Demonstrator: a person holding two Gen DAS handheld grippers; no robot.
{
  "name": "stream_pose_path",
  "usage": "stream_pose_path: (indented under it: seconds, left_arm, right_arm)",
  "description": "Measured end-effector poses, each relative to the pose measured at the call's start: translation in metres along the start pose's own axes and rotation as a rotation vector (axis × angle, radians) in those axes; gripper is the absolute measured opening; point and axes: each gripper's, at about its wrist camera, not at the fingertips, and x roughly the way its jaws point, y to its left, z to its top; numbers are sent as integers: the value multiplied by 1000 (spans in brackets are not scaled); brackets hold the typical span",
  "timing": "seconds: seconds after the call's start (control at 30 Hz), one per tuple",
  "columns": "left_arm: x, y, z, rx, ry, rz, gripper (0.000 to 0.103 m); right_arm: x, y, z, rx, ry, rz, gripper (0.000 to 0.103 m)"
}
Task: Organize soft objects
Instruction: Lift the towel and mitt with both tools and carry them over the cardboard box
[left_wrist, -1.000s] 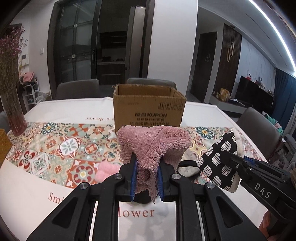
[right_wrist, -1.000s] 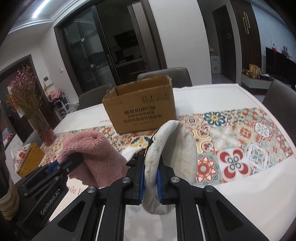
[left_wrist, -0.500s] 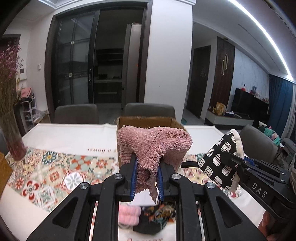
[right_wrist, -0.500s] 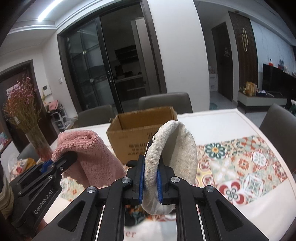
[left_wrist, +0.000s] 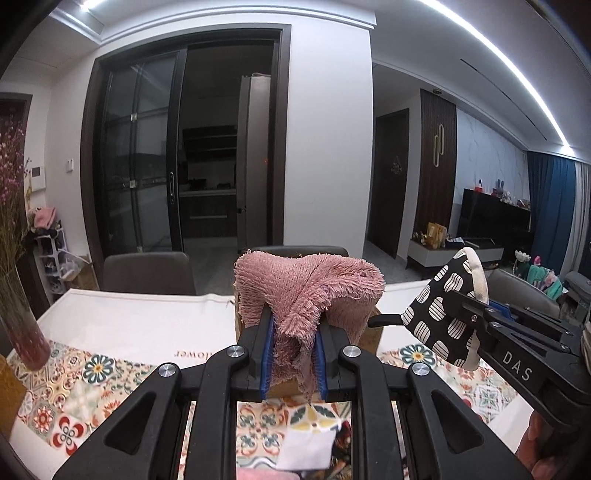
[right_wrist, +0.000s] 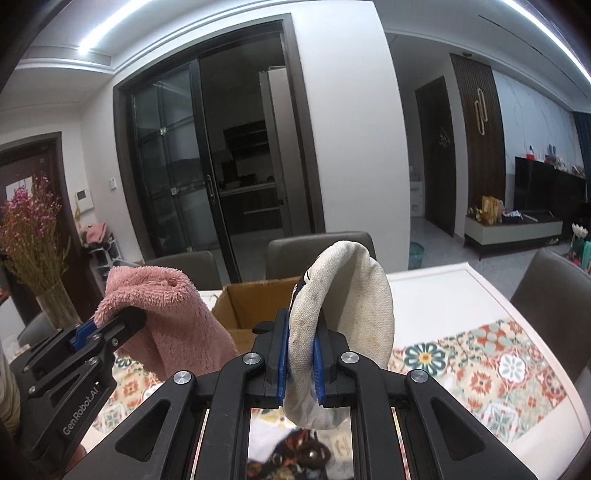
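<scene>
Left hand-held gripper (left_wrist: 291, 354) clamped on pink towel (left_wrist: 310, 291), right hand-held gripper (right_wrist: 300, 363) on mitt (right_wrist: 347, 314); box (right_wrist: 255, 310) dead ahead, below both, approx. equally near.

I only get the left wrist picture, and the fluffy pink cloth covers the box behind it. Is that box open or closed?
Observer: Open. The right wrist view shows the cardboard box with an open top and a bare inner wall; its floor is hidden.
Operator: And the spotted mitt on my right, what is its other side like?
Observer: Plain off-white fabric with dirty marks, no spots.
</scene>
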Motion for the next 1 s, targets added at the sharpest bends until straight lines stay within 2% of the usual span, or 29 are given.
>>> stream_pose_path:
  seconds: [0.3,0.6,1.0]
  left_arm:
    - [27,-4,18,-10,-30,67,19]
    - [63,-5,35,10,-48,91,19]
    - [127,-5,31,46,34,100,20]
  right_arm:
    - [27,-8,25,-44,-34,39,13]
    - [63,-14,41,-71,-42,63,13]
    - [128,-14,45,-106,45,93,12]
